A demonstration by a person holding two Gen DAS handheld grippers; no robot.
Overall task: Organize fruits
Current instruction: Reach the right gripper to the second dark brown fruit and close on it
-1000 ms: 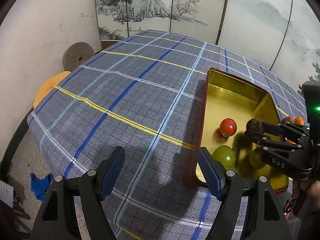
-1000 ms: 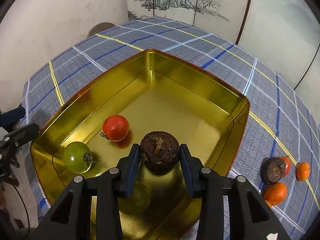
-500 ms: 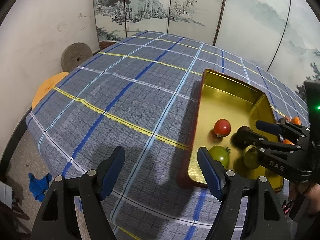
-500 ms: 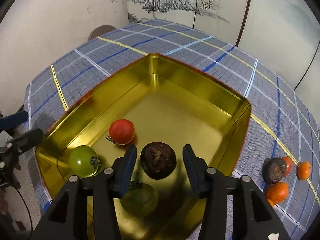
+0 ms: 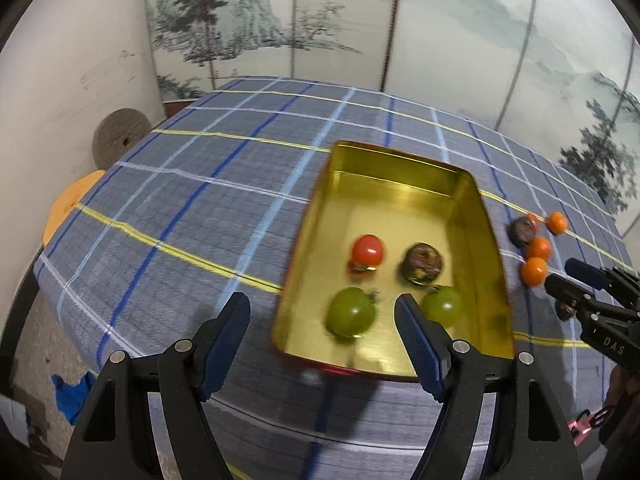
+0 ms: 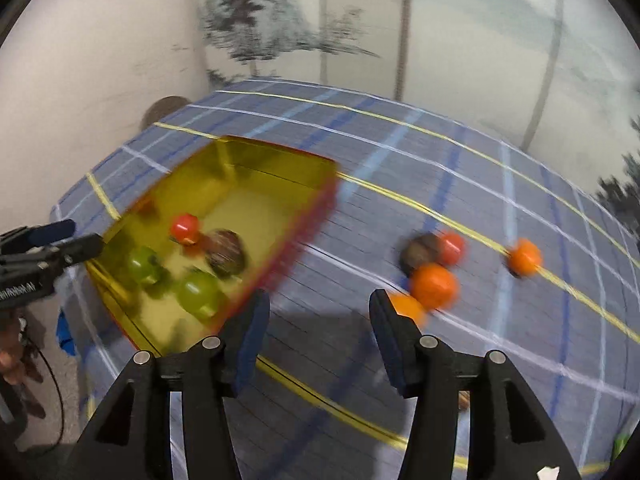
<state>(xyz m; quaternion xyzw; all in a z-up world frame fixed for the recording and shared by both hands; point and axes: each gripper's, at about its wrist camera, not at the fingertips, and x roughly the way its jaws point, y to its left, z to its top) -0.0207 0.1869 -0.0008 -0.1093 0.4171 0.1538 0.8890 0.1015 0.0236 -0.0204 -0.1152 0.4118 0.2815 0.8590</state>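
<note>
A gold tin tray [image 5: 400,168] [image 6: 280,160] sits on the plaid tablecloth. In it lie a red tomato [image 5: 367,249], a dark brown fruit [image 5: 422,263] [image 6: 226,254] and two green fruits [image 5: 351,312] [image 5: 442,305]. Right of the tray lie several loose fruits: oranges [image 6: 434,285] [image 6: 524,257], a red one [image 6: 451,247] and a dark one [image 6: 418,250]. My left gripper [image 5: 322,336] is open and empty over the tray's near left corner. My right gripper [image 6: 318,322] is open and empty over the cloth between tray and loose fruits; it also shows in the left wrist view [image 5: 568,276].
A painted folding screen [image 5: 360,20] stands behind the table. A round stone disc [image 5: 120,138] and an orange stool [image 5: 72,200] sit at the left beyond the table edge. A blue cloth [image 5: 70,394] lies on the floor.
My right gripper opened, let the dark brown fruit go into the tray, and swung right toward the loose fruits. My left gripper moved right toward the tray.
</note>
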